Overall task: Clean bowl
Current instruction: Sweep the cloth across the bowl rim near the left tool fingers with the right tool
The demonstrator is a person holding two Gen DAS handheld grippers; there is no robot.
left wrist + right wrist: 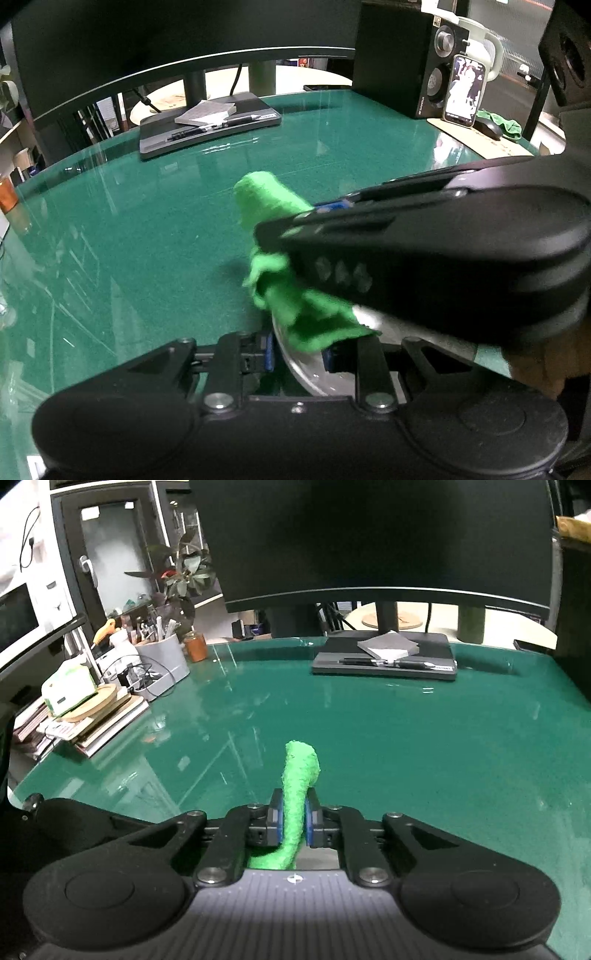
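In the left wrist view my left gripper (pixel 297 352) is shut on the rim of a clear glass bowl (pixel 321 373), held just in front of the camera. My right gripper (pixel 325 210) reaches in from the right, shut on a bright green cloth (pixel 288 288) that hangs over the bowl's rim. In the right wrist view my right gripper (pixel 294 823) pinches the green cloth (pixel 299 775) between its blue pads; one end sticks up, the rest hangs below. The bowl is hidden in this view.
A glass-topped green desk (pixel 406 738) lies below. A monitor base with pens and a notepad (pixel 386 655) stands at the back. Books, a tissue box and a pen holder (pixel 162 661) crowd the left; a speaker, phone (pixel 463 90) and mouse sit at the right.
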